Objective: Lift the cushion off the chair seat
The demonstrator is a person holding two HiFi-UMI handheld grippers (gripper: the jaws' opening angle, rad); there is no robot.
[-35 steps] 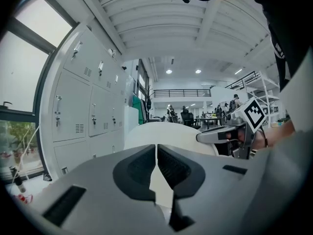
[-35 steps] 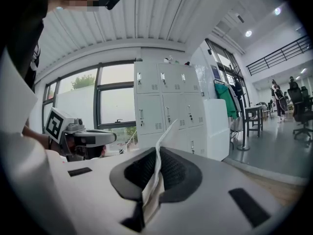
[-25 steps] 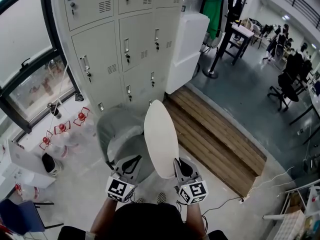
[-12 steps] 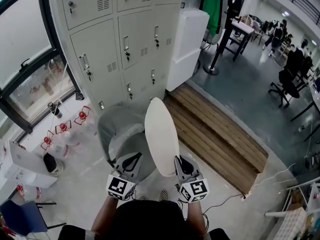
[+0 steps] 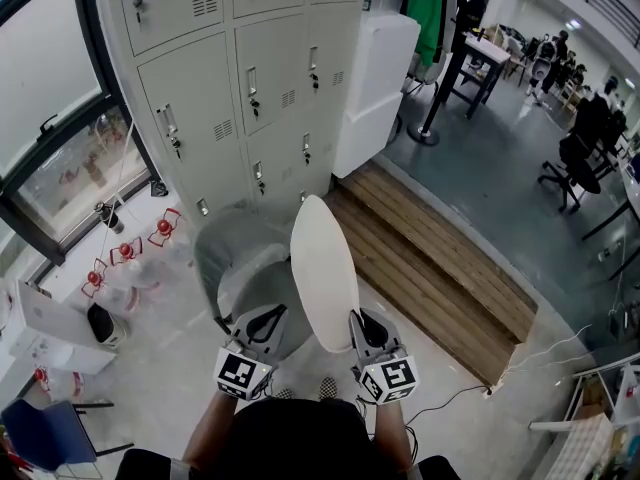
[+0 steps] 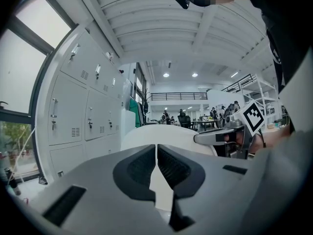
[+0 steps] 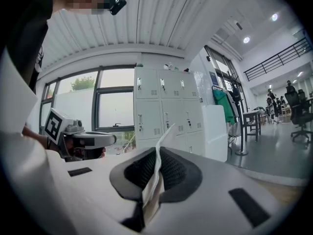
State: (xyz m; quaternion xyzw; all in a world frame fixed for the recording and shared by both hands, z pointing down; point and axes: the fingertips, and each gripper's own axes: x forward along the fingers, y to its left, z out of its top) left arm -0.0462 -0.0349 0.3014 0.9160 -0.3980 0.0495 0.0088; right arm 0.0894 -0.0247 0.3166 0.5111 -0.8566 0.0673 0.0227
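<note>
1. Step in hand: the lift itself. The white, flat, oval cushion (image 5: pixel 322 273) stands on edge in the air, over the right side of the grey moulded shell chair (image 5: pixel 240 258), and appears to be off the seat.
2. The right hand-held gripper (image 5: pixel 362 328) has its jaws pressed together on the cushion's thin near edge. In the right gripper view a white strip of that edge (image 7: pixel 164 136) runs up between the ribbed pads (image 7: pixel 172 169).
3. The left hand-held gripper (image 5: pixel 262 326) hangs at the near left over the seat. Its jaws meet at the tips (image 6: pixel 156 148) and seem to grip nothing, with the cushion (image 6: pixel 166 136) lying beyond them.
4. Next move, as a judgement: carry the cushion up and clear to the right. Held by one thin edge, the broad pad may swing or slip, so the left hand-held gripper could steady it.
5. Hard to make out: whether the cushion's far end touches the chair back, what the pale patch low between the left jaws is, and the seat under the cushion.
6. Background: grey metal lockers (image 5: pixel 230 78) stand far, and a wooden plank platform (image 5: pixel 430 268) lies to the right.
</note>
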